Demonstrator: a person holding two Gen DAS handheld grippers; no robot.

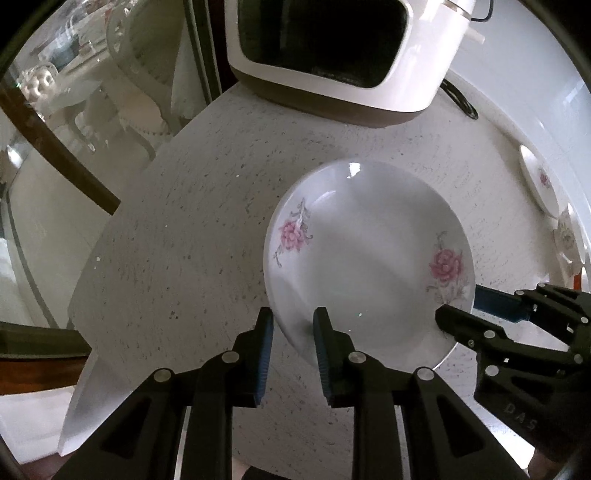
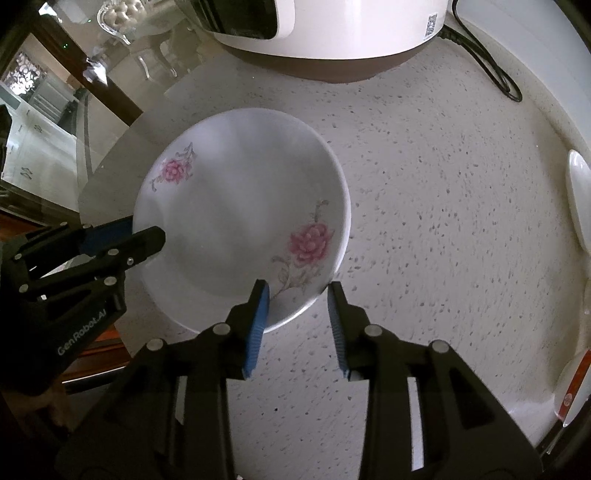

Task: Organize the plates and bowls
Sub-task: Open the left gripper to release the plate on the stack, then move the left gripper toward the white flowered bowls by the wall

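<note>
A white deep plate (image 1: 369, 258) (image 2: 240, 206) with pink flowers is above the speckled counter (image 1: 177, 240) (image 2: 424, 192). My left gripper (image 1: 293, 323) has the plate's near-left rim between its fingers, which stand fairly close together and look shut on it. In the right wrist view the left gripper (image 2: 138, 230) has one finger over the rim and one under it. My right gripper (image 2: 297, 299) is open and straddles the near-right rim, one finger over the inside and one outside. It also shows in the left wrist view as the right gripper (image 1: 465, 310).
A white appliance with a brown base (image 1: 332, 74) (image 2: 332, 33) stands at the back, its black cable (image 1: 461, 99) (image 2: 495, 70) trailing right. More white dishes (image 1: 539, 184) (image 2: 580, 199) lie at the right edge. The counter ends at the left beside a glass panel (image 1: 92, 92).
</note>
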